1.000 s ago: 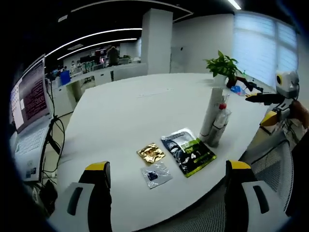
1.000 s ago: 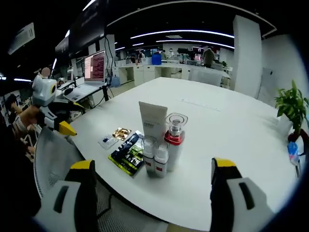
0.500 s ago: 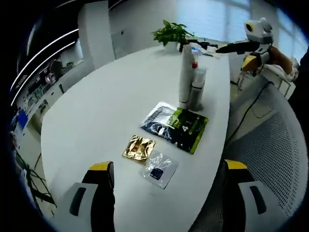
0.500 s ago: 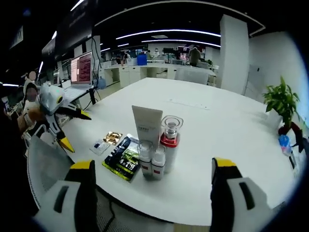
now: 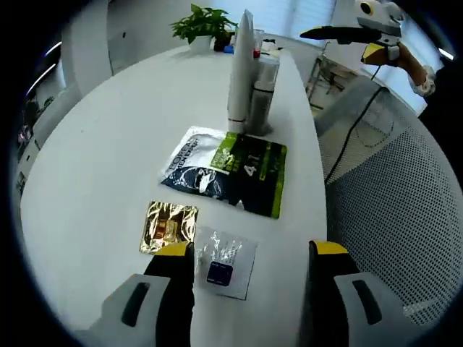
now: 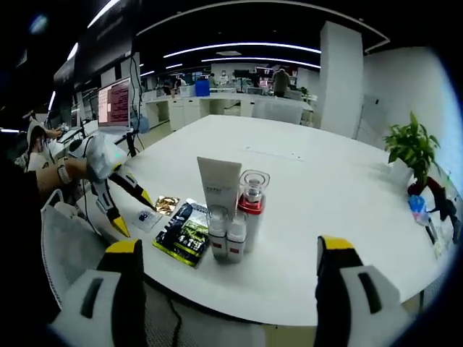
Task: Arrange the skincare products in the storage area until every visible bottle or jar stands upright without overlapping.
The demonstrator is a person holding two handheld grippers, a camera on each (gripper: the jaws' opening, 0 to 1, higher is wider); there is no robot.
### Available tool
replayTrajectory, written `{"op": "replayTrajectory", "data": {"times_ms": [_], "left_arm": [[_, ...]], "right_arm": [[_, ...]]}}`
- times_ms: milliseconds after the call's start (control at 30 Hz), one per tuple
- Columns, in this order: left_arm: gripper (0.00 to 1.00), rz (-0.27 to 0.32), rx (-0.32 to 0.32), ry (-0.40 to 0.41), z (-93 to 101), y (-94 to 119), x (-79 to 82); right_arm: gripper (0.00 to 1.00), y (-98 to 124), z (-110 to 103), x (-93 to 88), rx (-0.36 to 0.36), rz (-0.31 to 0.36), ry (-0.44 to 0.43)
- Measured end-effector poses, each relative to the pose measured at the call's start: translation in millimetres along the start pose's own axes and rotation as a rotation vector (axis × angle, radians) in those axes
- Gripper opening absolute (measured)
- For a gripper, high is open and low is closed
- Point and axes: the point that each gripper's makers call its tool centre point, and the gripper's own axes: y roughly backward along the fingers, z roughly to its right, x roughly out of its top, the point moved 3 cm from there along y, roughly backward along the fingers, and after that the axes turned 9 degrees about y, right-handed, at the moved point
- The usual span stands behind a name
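Left claw [image 5: 247, 249] has descended over clear sachet [image 5: 224, 254].

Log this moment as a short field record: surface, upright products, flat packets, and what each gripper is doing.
surface: white table
upright products: white tube, red-collared pump bottle, two small bottles, clustered together
flat packets: dark green sachet, gold sachet, clear sachet
left gripper: open, just above the clear sachet
right gripper: open, holding nothing, back from the cluster
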Motion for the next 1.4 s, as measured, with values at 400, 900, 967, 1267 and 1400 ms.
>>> {"op": "replayTrajectory", "data": {"times_ms": [400,900,967,1267,1400], "left_arm": [[0.62,-0.054,0.013,0.008,-18.1,-5.6,-4.3],[0.57,-0.109,0.028,-0.053,-45.6,1.2,-5.7],[0.54,-0.113,0.024,-0.057,-47.2,1.1,-5.7],[0.42,-0.197,0.091,-0.196,-60.7,4.8,-10.9],[0.38,-0.189,0.072,-0.228,-57.9,1.7,-10.2]], "right_arm": [[1.00,-1.6,-2.0,-1.6,0.008,-0.006,-0.010],[1.00,-7.1,-5.2,-8.8,0.036,-0.024,-0.017],[1.00,-7.2,-5.0,-9.7,0.041,-0.031,-0.019],[1.00,-7.8,-1.0,-12.0,0.035,-0.032,-0.021],[1.00,-8.6,-3.4,-13.4,0.040,-0.036,-0.023]]}}
